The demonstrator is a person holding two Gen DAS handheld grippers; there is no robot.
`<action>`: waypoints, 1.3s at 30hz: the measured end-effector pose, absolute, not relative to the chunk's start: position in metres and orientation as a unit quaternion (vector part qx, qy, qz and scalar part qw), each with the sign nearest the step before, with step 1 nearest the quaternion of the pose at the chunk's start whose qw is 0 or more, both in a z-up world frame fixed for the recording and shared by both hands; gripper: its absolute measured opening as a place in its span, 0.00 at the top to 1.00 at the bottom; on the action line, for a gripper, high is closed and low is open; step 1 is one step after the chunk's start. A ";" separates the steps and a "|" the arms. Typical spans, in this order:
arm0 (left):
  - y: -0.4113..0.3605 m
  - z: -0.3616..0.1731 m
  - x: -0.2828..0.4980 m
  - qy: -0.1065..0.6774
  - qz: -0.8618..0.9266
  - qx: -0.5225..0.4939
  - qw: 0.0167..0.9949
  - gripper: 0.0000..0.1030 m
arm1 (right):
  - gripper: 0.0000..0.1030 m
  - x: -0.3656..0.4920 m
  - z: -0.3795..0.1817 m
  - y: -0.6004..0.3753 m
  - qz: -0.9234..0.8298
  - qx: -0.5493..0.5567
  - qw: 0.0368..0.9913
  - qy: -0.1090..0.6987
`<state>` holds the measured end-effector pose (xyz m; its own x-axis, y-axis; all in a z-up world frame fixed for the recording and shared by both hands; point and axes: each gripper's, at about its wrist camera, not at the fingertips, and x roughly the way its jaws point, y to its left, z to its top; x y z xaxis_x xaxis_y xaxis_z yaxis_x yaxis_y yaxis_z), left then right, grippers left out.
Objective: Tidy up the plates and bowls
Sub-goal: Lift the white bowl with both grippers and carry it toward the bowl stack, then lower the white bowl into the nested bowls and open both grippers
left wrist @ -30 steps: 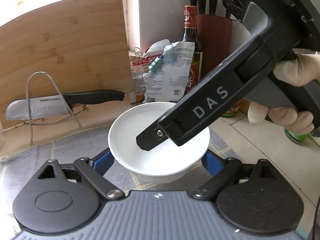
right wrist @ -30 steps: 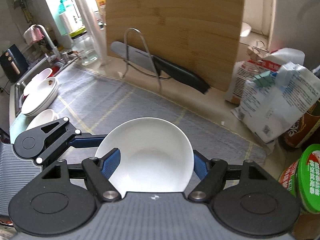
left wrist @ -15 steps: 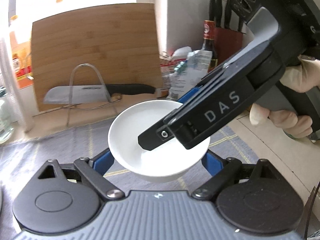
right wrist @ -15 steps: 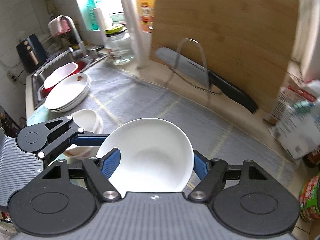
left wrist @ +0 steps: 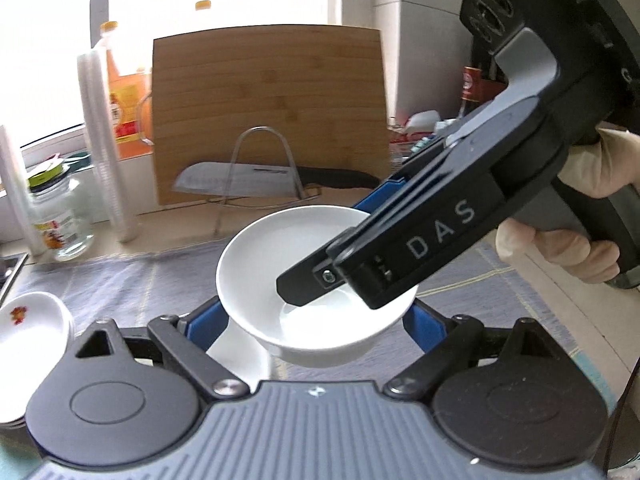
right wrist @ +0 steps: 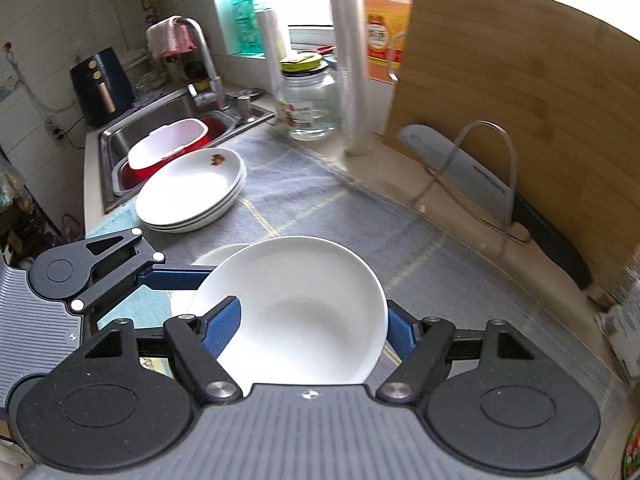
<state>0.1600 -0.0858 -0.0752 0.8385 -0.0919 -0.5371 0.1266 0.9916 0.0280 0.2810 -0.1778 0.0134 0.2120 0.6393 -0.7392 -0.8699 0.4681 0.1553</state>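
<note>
A white bowl [left wrist: 304,280] [right wrist: 304,312] is held above the grey mat between both grippers. My right gripper [right wrist: 312,328] is shut on the bowl, its blue pads on the bowl's two sides. My left gripper [left wrist: 316,320] also has its blue pads against the bowl's sides. The right gripper body [left wrist: 460,216] reaches over the bowl in the left wrist view. A second white bowl [right wrist: 218,258] sits on the mat just below and behind the held one. A stack of white plates [right wrist: 192,192] with a food speck lies near the sink.
A sink [right wrist: 160,140] with a red basin and white tub is at the far left. A bamboo cutting board [right wrist: 520,120], a knife on a wire rack [right wrist: 480,176], a glass jar [right wrist: 308,100] and stacked cups [right wrist: 352,68] line the back.
Both grippers have carried the bowl leftward toward the sink side. The plate stack and the second bowl have come closer; the bags and bottles at the right have left the view.
</note>
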 end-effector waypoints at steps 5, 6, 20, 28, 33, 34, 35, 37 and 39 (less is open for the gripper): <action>-0.066 -0.074 0.151 0.275 -0.039 0.023 0.960 0.10 | 0.22 0.274 0.014 -0.154 0.507 -0.155 0.754 0.386; -0.063 -0.073 0.150 0.275 -0.035 0.022 0.961 0.10 | 0.22 0.273 0.014 -0.149 0.511 -0.157 0.752 0.386; -0.023 -0.085 0.145 0.286 0.007 -0.001 0.958 0.10 | 0.22 0.265 -0.002 -0.091 0.528 -0.194 0.732 0.385; -0.016 -0.095 0.147 0.298 0.006 -0.011 0.955 0.10 | 0.22 0.267 -0.016 -0.080 0.526 -0.201 0.722 0.401; -0.015 -0.099 0.148 0.298 0.002 -0.013 0.954 0.10 | 0.22 0.265 -0.019 -0.079 0.522 -0.207 0.725 0.399; -0.015 -0.100 0.148 0.298 0.001 -0.012 0.954 0.10 | 0.22 0.265 -0.020 -0.079 0.521 -0.208 0.726 0.399; -0.014 -0.101 0.148 0.299 0.000 -0.012 0.954 0.10 | 0.22 0.265 -0.021 -0.079 0.521 -0.207 0.726 0.399; -0.013 -0.103 0.150 0.300 -0.001 -0.011 0.954 0.10 | 0.22 0.265 -0.022 -0.079 0.520 -0.209 0.725 0.399; -0.014 -0.105 0.151 0.302 -0.002 -0.009 0.953 0.10 | 0.22 0.265 -0.024 -0.078 0.519 -0.209 0.725 0.401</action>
<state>0.1509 -0.0141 -0.1046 0.8172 -0.0092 -0.5763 -0.0017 0.9998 -0.0184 0.2651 -0.0784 -0.0244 0.1396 0.5851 -0.7989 -0.9208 0.3734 0.1126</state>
